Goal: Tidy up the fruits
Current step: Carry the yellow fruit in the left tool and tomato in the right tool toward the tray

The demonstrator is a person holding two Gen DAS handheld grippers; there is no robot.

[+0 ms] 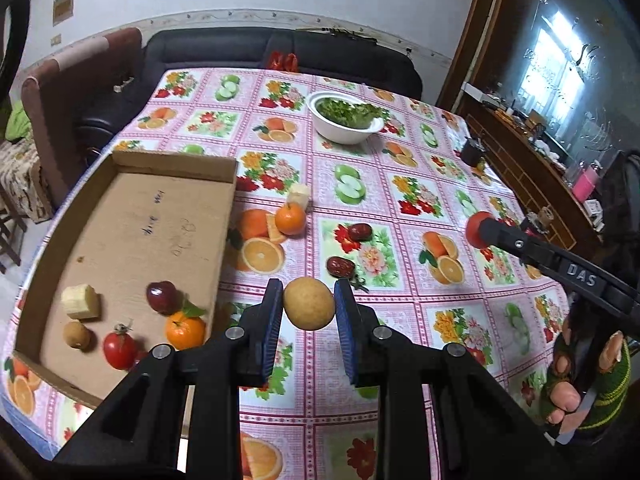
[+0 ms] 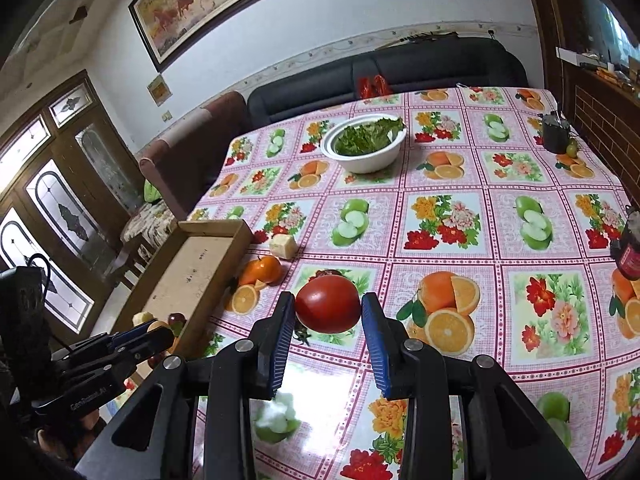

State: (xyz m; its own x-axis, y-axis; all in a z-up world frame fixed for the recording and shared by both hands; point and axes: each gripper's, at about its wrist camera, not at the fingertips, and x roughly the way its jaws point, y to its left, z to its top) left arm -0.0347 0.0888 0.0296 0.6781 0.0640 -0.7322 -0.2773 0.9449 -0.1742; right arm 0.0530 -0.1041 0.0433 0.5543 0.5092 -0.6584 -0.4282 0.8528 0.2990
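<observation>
My left gripper (image 1: 309, 294) is shut on a round tan fruit (image 1: 309, 303), held above the tablecloth just right of the cardboard tray (image 1: 132, 216). In the tray lie a banana chunk (image 1: 81, 301), a small tan fruit (image 1: 77, 334), a tomato (image 1: 119, 350), a dark red fruit (image 1: 161, 297) and a tangerine (image 1: 185, 330). My right gripper (image 2: 329, 307) is shut on a red tomato (image 2: 328, 309), lifted over the table. Loose on the cloth are a tangerine (image 1: 291, 219), a banana chunk (image 1: 300, 196) and two red dates (image 1: 360, 232) (image 1: 340, 266).
A white bowl of greens (image 1: 344, 118) stands further back. A dark cup (image 2: 555, 133) sits at the far right edge and a dark bottle (image 2: 629, 249) at the right. A dark sofa (image 1: 224, 50) lies behind the table. A gloved hand (image 1: 586, 388) holds the right gripper.
</observation>
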